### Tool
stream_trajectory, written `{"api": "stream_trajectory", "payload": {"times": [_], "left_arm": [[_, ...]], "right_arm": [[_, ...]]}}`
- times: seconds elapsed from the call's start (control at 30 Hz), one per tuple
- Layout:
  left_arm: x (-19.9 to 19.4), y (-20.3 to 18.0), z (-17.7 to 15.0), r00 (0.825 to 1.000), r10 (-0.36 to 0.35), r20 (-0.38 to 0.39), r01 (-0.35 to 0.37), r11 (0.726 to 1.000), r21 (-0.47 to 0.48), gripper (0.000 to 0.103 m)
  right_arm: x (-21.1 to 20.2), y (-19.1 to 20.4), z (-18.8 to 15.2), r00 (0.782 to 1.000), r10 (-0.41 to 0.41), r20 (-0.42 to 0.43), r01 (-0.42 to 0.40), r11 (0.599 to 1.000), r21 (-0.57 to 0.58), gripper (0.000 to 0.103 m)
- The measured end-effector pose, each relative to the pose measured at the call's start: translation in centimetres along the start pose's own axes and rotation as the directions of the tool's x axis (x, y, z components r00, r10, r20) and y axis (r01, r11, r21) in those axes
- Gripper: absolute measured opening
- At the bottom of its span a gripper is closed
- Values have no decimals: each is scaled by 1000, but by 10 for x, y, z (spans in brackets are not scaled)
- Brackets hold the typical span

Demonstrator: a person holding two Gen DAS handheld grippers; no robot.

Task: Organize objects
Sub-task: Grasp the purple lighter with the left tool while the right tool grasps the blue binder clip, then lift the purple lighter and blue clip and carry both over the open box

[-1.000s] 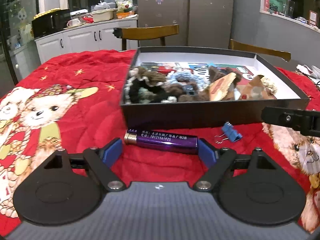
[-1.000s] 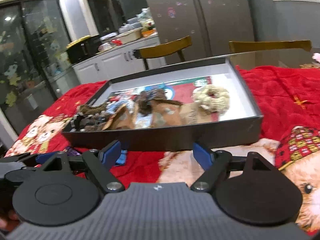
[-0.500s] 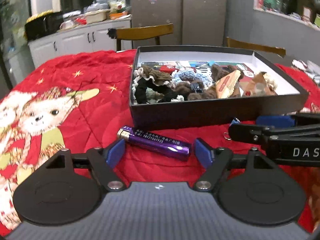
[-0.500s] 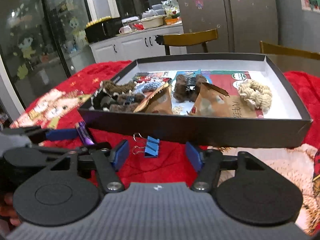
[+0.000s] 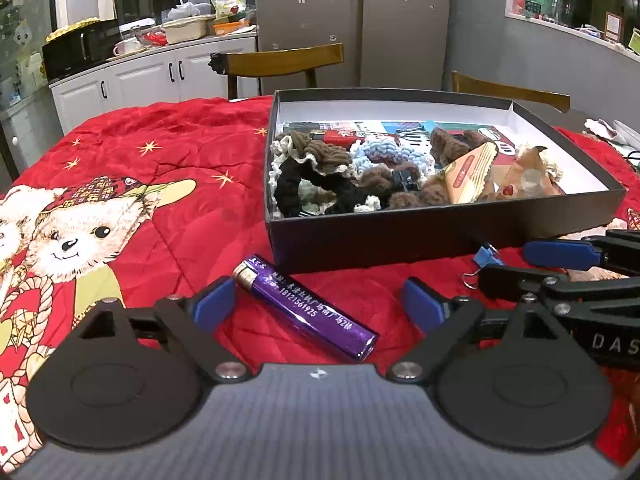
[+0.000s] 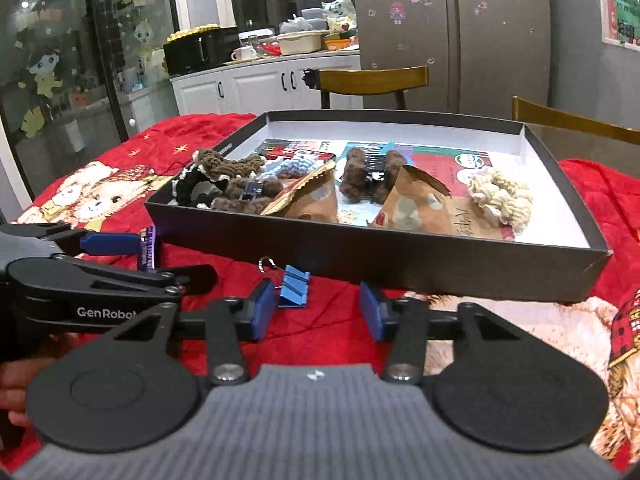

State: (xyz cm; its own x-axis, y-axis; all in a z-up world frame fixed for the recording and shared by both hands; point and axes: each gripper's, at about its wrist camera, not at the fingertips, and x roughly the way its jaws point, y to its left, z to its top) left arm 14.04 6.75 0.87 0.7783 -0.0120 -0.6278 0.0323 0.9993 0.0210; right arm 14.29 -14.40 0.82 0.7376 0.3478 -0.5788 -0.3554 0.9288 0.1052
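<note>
A purple lighter (image 5: 304, 308) lies slantwise on the red blanket between the fingers of my left gripper (image 5: 318, 304). Its jaws are opening and do not touch the lighter. A small blue binder clip (image 6: 294, 284) rests on the blanket just in front of the black box (image 6: 400, 260). My right gripper (image 6: 317, 315) has its tips on either side of the clip and its jaws are closing. The left pad (image 6: 262, 314) is close beside the clip and the right pad stands apart from it. In the left wrist view the clip (image 5: 486, 258) shows by the right gripper's tips.
The box (image 5: 440, 236) holds several knitted scrunchies, snack packets and hair clips. The red bear-print blanket (image 5: 140, 184) covers the table. Two wooden chairs (image 6: 372, 80) stand behind it, with cabinets and a fridge farther back. A hand (image 6: 12, 380) shows at the lower left.
My right gripper swung left to the blue clip and its jaws narrowed around it. The lighter now lies more slantwise, and the left jaws stand a little wider.
</note>
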Motion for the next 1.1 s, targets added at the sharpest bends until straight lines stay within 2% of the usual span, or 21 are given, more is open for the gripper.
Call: {"api": "stream_trajectory", "payload": {"times": [0.07,0.13,0.17,0.23,0.27,0.3,0.73,1.1], "left_arm": [[-3,-3,-2,1000,23,12,-23,1000,3,86],[-7,-3,-3,998,57,26,-57,998,-9,77],[-8,-3,-4,996,82,31,-81,997,-16,67],[-11,-4,-5,993,110,42,-110,994,-13,55],[-12,-5,-5,990,131,50,-131,991,-7,43],[-13,-7,-6,987,153,56,-154,988,-2,38],[-17,-6,-7,985,159,71,-158,987,-14,21],[-24,-5,-8,981,180,74,-177,983,-43,21]], "right_arm": [[0,1,0,1000,-4,1,4,1000,-7,42],[-1,2,0,1000,-3,1,3,1000,-15,27],[-2,2,-1,1000,-1,3,1,1000,-20,20],[-2,2,-1,1000,-2,5,2,1000,-21,17],[-3,2,-1,1000,-1,6,1,1000,-21,17],[-3,2,-1,1000,-1,7,1,1000,-20,17],[-5,3,-2,1000,-7,20,7,1000,-20,17],[-13,-2,-2,998,5,67,-5,1000,6,17]]}}
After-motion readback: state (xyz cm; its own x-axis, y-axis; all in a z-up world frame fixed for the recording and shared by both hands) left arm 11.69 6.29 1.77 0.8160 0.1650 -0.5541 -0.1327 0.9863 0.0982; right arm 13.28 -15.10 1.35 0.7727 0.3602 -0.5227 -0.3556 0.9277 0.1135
